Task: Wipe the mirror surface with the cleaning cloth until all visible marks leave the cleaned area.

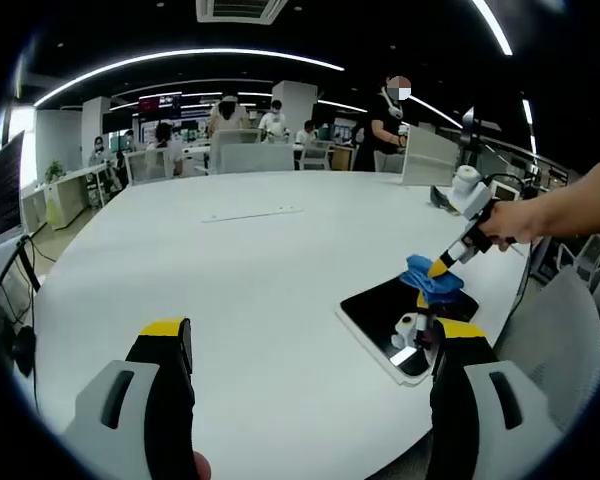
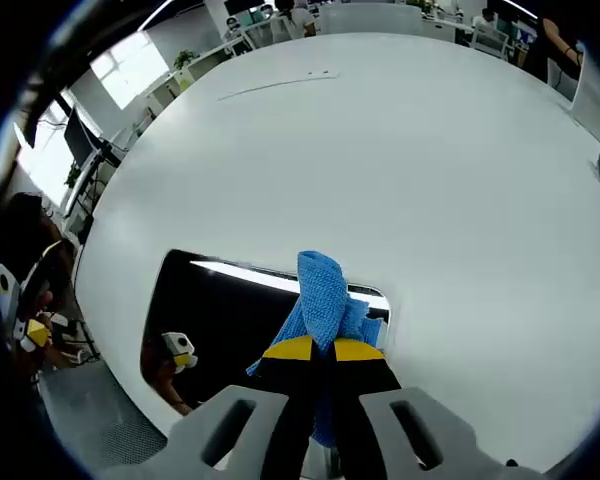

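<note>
- Worktop (image 1: 250, 270), white and broad, carries the mirror near its edge; people stand and sit at desks beyond it.
- Mirror (image 2: 230, 310), a dark rectangle, lies flat on the worktop.
- Cloth (image 2: 325, 295), blue and bunched, rests on the mirror's surface.
- Right gripper (image 2: 325, 350) has its fingers pressed together, pinching the cloth against the mirror.
- Left gripper (image 1: 305, 345) hovers over the bare worktop beside the mirror, fingers spread apart, holding nothing.
</note>
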Demonstrator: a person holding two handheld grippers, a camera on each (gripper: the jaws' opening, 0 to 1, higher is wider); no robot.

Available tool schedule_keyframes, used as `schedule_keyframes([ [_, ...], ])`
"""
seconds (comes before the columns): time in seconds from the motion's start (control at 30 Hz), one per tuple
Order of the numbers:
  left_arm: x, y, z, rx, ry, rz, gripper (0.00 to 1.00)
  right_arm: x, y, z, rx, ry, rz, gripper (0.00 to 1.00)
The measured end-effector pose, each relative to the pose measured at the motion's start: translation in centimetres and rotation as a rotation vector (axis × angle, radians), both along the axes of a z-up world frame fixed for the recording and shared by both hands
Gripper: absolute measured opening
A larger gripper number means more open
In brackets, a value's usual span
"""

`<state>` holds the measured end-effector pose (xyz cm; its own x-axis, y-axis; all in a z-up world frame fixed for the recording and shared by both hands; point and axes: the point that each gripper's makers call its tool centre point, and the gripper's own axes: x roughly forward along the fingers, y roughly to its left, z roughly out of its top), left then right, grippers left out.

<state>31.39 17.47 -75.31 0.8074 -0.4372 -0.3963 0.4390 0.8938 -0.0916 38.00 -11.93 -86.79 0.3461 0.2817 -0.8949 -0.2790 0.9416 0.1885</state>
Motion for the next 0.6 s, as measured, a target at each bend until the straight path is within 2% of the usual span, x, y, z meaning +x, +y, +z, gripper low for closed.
schedule_keyframes([
  [0.27,0.9,0.1,-0.2,-0.005,-0.006,-0.003,0.99,1.2,0.0,0.0,-0.007,-0.002,0.007,0.0],
  [0.6,0.6,0.2,-0.2,-0.001,-0.013,-0.012,0.99,1.9,0.1,0.0,-0.023,-0.001,0.008,0.0],
])
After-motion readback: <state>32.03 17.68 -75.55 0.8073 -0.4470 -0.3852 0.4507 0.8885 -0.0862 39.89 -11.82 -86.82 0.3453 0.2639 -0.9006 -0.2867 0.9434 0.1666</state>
